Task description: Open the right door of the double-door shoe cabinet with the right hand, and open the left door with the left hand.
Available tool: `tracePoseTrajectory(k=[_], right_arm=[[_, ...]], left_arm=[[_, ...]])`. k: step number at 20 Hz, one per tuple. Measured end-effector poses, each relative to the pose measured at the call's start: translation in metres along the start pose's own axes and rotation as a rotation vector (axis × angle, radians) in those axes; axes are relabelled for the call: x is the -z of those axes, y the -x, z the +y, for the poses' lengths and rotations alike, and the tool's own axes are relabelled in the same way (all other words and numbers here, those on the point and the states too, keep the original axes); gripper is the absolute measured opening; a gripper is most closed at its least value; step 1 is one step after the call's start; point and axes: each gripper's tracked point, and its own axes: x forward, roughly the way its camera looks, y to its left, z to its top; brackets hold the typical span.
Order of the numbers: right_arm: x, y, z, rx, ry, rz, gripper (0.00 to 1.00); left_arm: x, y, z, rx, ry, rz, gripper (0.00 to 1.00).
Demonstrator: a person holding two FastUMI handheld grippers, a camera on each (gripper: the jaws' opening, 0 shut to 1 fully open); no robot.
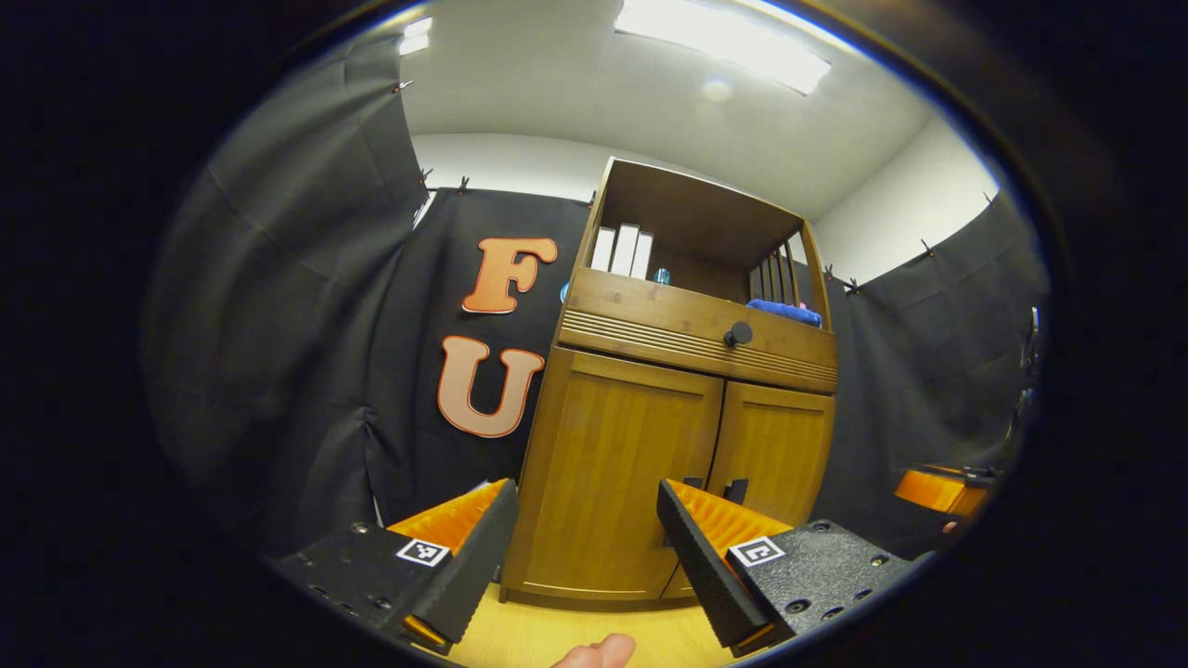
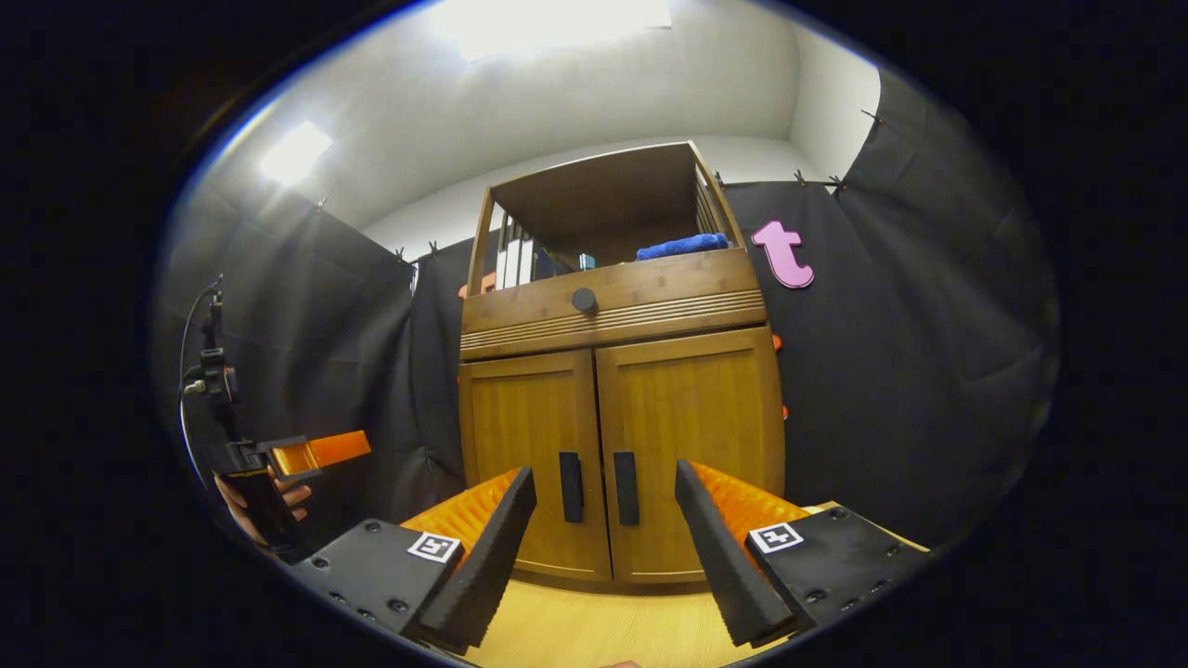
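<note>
Wide apart and empty, the right gripper (image 2: 603, 547) frames the two handles (image 2: 599, 487) of the closed shoe cabinet (image 2: 617, 436) at centre frame; the left gripper (image 1: 585, 557), likewise spread, faces its left door (image 1: 613, 473).

We count one shoe cabinet (image 2: 617, 371) — and most of what belongs to it comes in pairs.

On its front we find two doors, the left door (image 2: 529, 455) and the right door (image 2: 691, 436), each with one dark handle, so two handles (image 2: 599, 487) side by side at the middle seam. Above them sits one drawer (image 2: 613, 301) with one round knob (image 2: 584, 299). In the open shelf we make out three white upright books (image 1: 624, 250) — perhaps more behind, we cannot tell — and one blue folded cloth (image 2: 682, 246). Two grippers are present: the left gripper (image 1: 587, 529) and the right gripper (image 2: 605, 520), two fingers apiece. Two ceiling lights (image 2: 548, 19) glow overhead.
</note>
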Motion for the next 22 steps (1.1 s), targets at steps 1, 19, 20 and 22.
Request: tracePoseTrajectory(k=[1,19,20,22], right_arm=[[-0.002,-0.002,-0.007,0.025,0.017,-0.011,0.97],[0.061,-0.138,-0.01,0.069,0.043,0.082,0.97],[0.07,-0.156,-0.008,0.076,0.047,0.093,0.97],[0.096,-0.191,-0.013,0.085,0.047,0.14,0.96]], left_arm=[[-0.003,-0.001,0.001,-0.007,-0.006,-0.016,0.94],[0.03,-0.017,-0.019,0.126,0.061,0.033,0.94],[0.029,-0.019,-0.019,0.134,0.072,0.028,0.94],[0.03,-0.027,-0.015,0.132,0.073,0.019,0.95]])
